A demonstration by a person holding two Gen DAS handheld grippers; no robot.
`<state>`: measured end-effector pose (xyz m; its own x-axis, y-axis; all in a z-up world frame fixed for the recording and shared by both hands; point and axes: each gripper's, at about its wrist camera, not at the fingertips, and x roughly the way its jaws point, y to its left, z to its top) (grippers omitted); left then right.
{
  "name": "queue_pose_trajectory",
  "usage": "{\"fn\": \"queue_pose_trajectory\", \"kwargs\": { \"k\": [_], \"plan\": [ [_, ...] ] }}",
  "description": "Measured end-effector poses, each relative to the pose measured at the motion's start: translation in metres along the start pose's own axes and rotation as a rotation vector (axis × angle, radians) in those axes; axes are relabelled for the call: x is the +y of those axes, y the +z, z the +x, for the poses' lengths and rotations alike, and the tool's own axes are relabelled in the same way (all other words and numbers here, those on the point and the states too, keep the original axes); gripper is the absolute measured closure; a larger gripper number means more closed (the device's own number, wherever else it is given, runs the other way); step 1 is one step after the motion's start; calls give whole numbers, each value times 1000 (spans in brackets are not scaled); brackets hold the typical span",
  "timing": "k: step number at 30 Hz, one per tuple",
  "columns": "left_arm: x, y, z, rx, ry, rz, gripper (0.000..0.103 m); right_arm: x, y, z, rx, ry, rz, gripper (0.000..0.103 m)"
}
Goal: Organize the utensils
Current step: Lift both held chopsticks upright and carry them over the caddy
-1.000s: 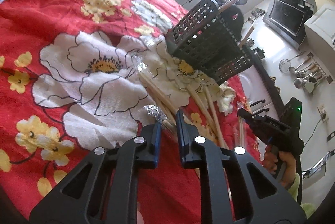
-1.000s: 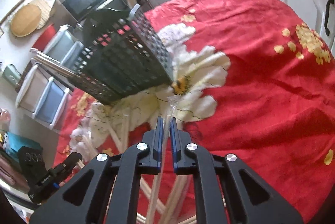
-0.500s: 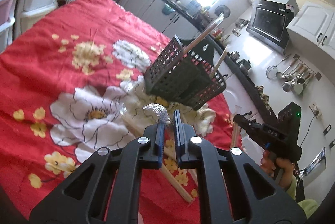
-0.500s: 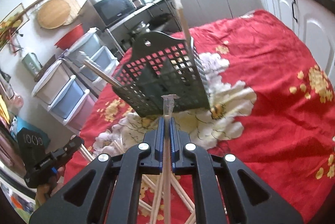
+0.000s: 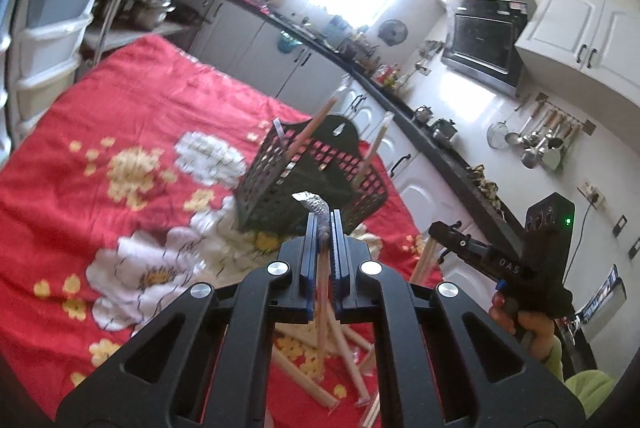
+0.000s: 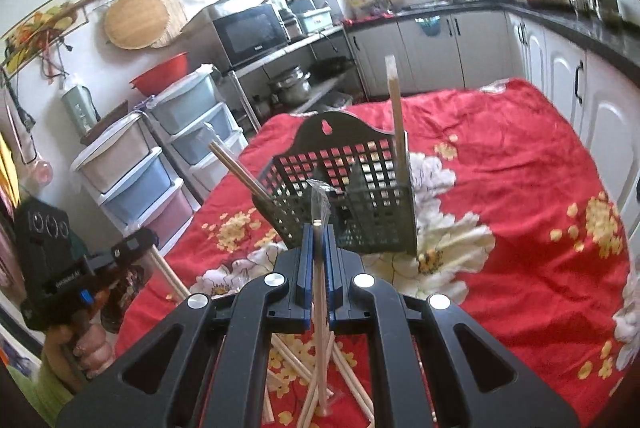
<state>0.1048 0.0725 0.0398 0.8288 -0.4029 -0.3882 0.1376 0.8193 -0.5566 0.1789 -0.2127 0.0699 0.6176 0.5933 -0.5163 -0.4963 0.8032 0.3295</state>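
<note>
Two wrapped wooden chopstick pairs (image 6: 397,124) already stand in the black perforated plastic utensil basket (image 6: 352,196), which sits on the red floral cloth over the bench (image 6: 520,228). Each claw is clamped nearly closed on one more: the left claw (image 5: 323,228) holds a crinkled-wrapper stick (image 5: 316,206) and the right claw (image 6: 316,240) a clear-sleeved stick (image 6: 318,212), both raised near the basket's front, not yet inserted. Several loose sticks (image 6: 304,364) lie scattered on the cloth before the basket; I judge the task under half done.
</note>
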Motion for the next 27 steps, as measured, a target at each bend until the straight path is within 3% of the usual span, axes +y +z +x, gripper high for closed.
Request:
{"fn": "queue_pose_trajectory", "kwargs": {
  "k": [27],
  "plan": [
    [-90, 79, 3, -178, -44, 264, 100, 30, 46, -37, -213, -27, -155, 98]
  ]
}}
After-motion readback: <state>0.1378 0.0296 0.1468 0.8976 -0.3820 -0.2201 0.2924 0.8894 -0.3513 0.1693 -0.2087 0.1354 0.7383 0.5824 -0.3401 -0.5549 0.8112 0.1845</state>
